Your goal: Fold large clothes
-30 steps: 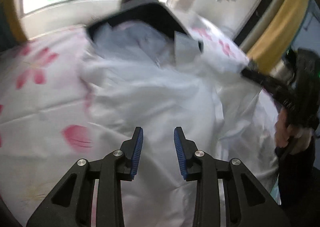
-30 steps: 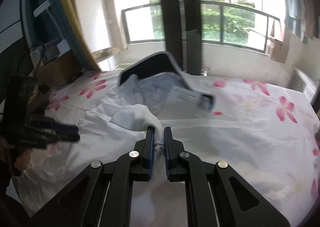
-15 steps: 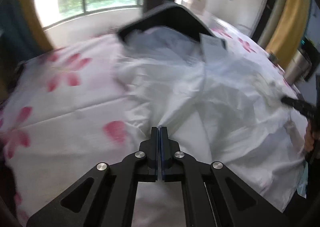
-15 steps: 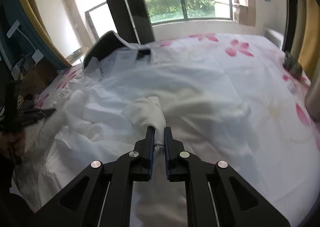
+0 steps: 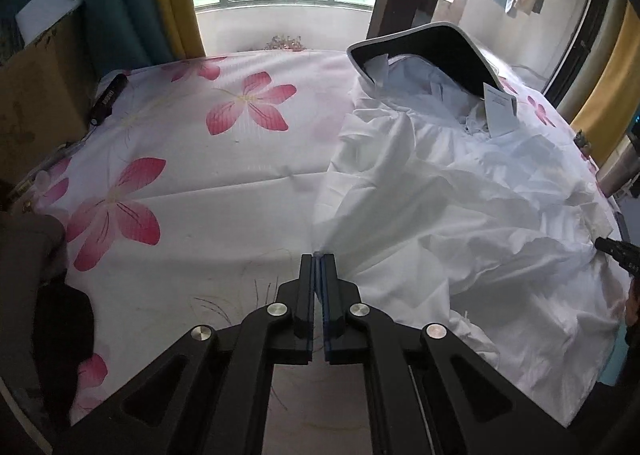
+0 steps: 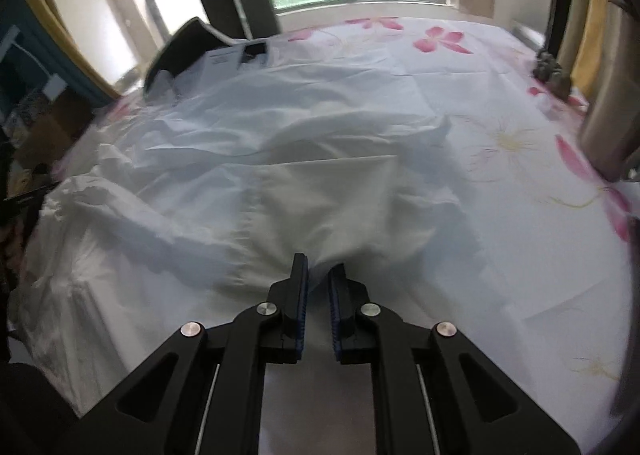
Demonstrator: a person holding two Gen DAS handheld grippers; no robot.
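A large white garment (image 5: 460, 223) lies crumpled over the right half of a flowered bed sheet (image 5: 200, 183). My left gripper (image 5: 319, 257) is shut on the garment's near left edge, and the cloth fans out from its tips. In the right wrist view the same garment (image 6: 280, 159) spreads ahead. The jaws of my right gripper (image 6: 319, 269) are opening, with a small pucker of white cloth still between the tips. At the left wrist view's right edge a black tip of the right gripper (image 5: 616, 251) shows.
A black open case with a white rim (image 5: 432, 51) and a paper tag (image 5: 498, 113) sits at the garment's far end. A dark slim object (image 5: 108, 97) lies at the bed's left edge beside a cardboard box (image 5: 36, 95). A metal flask (image 5: 616, 175) stands on the right.
The left gripper shut on the garment's edge and drew it left, showing more bare sheet. The right gripper carried its cloth across and down, and its jaws have widened.
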